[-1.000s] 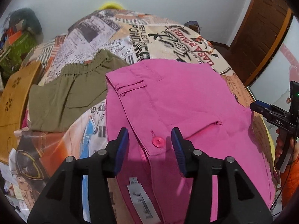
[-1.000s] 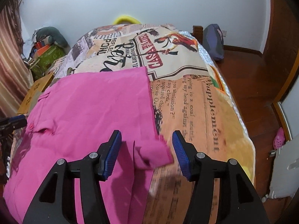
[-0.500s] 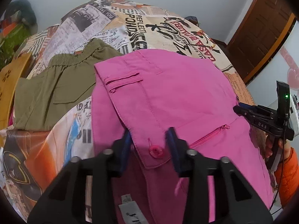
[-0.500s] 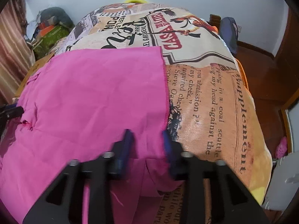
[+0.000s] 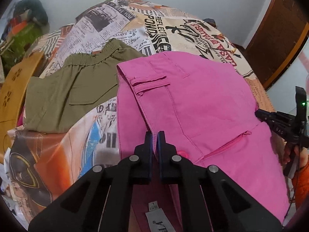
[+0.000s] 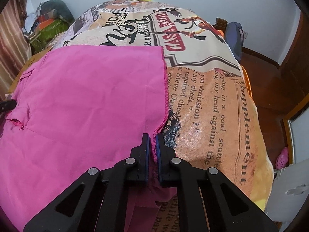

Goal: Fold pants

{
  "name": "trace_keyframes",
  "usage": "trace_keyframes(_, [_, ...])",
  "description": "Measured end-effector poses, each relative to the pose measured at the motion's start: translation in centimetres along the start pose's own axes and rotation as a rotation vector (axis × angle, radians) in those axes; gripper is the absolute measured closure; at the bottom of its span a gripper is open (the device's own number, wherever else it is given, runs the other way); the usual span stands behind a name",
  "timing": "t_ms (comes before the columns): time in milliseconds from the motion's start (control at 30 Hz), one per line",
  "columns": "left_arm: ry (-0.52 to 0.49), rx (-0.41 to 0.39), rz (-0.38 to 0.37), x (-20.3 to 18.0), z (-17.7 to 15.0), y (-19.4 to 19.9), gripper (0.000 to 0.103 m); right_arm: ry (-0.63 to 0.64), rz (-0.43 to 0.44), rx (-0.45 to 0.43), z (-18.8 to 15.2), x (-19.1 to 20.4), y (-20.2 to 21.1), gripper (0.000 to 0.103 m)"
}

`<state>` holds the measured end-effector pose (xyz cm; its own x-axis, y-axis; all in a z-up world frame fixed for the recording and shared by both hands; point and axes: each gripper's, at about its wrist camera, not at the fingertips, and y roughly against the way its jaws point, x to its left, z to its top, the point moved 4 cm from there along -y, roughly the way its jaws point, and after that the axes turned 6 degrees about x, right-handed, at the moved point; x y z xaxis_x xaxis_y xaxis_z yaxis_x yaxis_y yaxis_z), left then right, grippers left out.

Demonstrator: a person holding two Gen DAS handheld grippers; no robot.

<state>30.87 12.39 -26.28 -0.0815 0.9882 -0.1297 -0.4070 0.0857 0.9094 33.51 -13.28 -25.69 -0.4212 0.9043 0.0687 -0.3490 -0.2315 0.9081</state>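
Observation:
Pink pants [image 5: 193, 100] lie spread on a bed with a newspaper-print cover [image 5: 115, 25]. My left gripper [image 5: 155, 135] is shut on the waistband edge, just left of the pink button [image 5: 182, 152]. A white label [image 5: 160, 218] shows below the fingers. In the right wrist view the same pink pants [image 6: 87, 100] fill the left half, and my right gripper [image 6: 151, 138] is shut on the hemmed corner of the leg end. The right gripper [image 5: 259, 114] also shows at the far right of the left wrist view, held by a hand in an orange sleeve [image 5: 301, 177].
Olive green pants [image 5: 69, 85] lie left of the pink ones. An orange wooden piece [image 5: 13, 89] and piled clutter [image 5: 21, 29] stand at the left. A wooden door [image 5: 278, 32] is at the right. Wooden floor [image 6: 270, 89], a dark bag [image 6: 234, 36] and a pink shoe [image 6: 283, 155] lie beside the bed.
Both grippers went from open to shut, each pinching pink fabric. The left closed on the waistband beside the button. The right dropped lower onto the leg-end corner.

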Motion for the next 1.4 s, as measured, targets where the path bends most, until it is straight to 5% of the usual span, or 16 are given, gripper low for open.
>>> trace_keyframes(200, [-0.010,-0.020,0.006,0.8,0.0,2.4,0.087,0.009,-0.001,0.012,0.2,0.0,1.4,0.084])
trace_keyframes(300, [-0.010,-0.065,0.026,1.8,0.9,3.8,0.074,0.014,0.005,-0.042,0.9,0.1,3.0,0.071])
trace_keyframes(567, [0.000,-0.098,0.047,3.8,5.1,3.2,0.060,0.025,0.003,-0.155,5.7,0.2,4.7,0.052])
trace_keyframes(667, [-0.011,-0.089,0.046,3.9,6.7,1.5,0.052,0.017,0.008,-0.157,7.1,0.0,3.6,0.052])
trace_keyframes(1333, [0.018,0.019,-0.101,5.4,9.1,-5.6,0.052,0.041,0.049,-0.057,12.3,-0.9,-5.5,0.051])
trace_keyframes(1400, [0.037,0.038,-0.134,5.5,9.1,-6.2,0.052,0.060,0.041,-0.061,12.1,-0.4,-5.6,0.059])
